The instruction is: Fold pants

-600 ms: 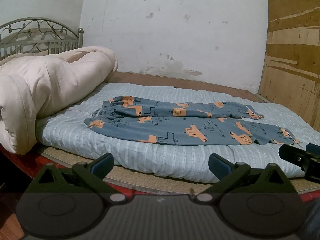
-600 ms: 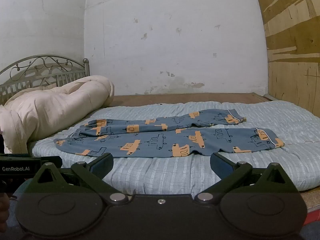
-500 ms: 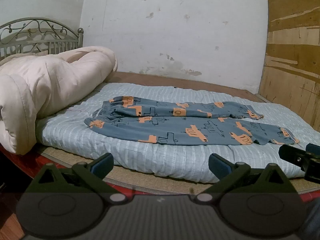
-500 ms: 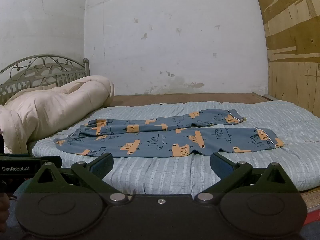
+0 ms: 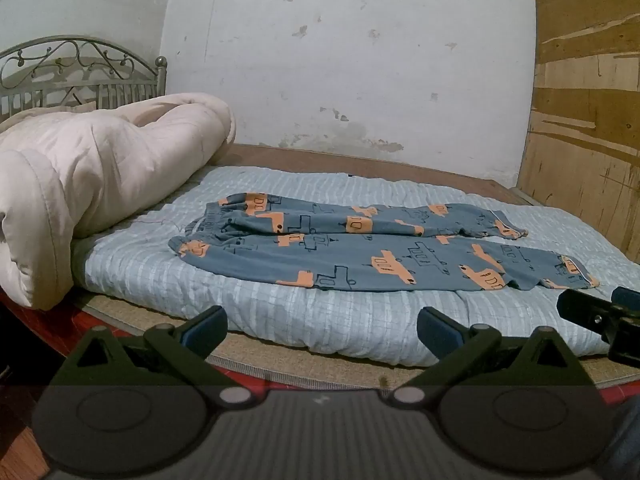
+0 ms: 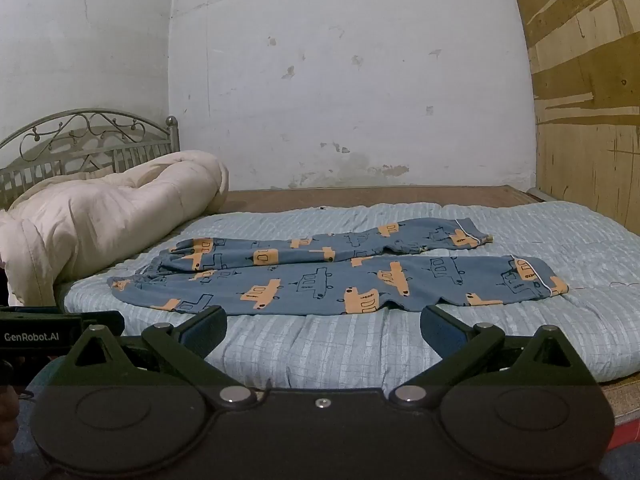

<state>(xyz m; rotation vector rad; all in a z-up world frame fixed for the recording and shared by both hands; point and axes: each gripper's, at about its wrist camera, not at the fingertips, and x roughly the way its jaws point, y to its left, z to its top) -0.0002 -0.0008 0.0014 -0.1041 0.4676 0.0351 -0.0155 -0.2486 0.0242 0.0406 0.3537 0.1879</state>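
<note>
Blue pants (image 5: 360, 248) with orange vehicle prints lie flat on the pale blue mattress pad (image 5: 280, 312), waistband to the left, both legs stretched to the right. In the right wrist view the pants (image 6: 340, 276) lie just beyond the fingers. My left gripper (image 5: 322, 326) hovers open at the bed's near edge, short of the pants, with nothing between its fingers. My right gripper (image 6: 323, 326) is open too, empty, above the pad's near edge. The right gripper's tip (image 5: 596, 316) shows at the right of the left wrist view.
A rolled cream duvet (image 5: 92, 184) fills the left end of the bed before a metal headboard (image 5: 80, 72). A white wall (image 5: 352, 60) runs behind the bed and a wooden panel (image 5: 588, 128) stands on the right. The left gripper's body (image 6: 40, 330) shows at left.
</note>
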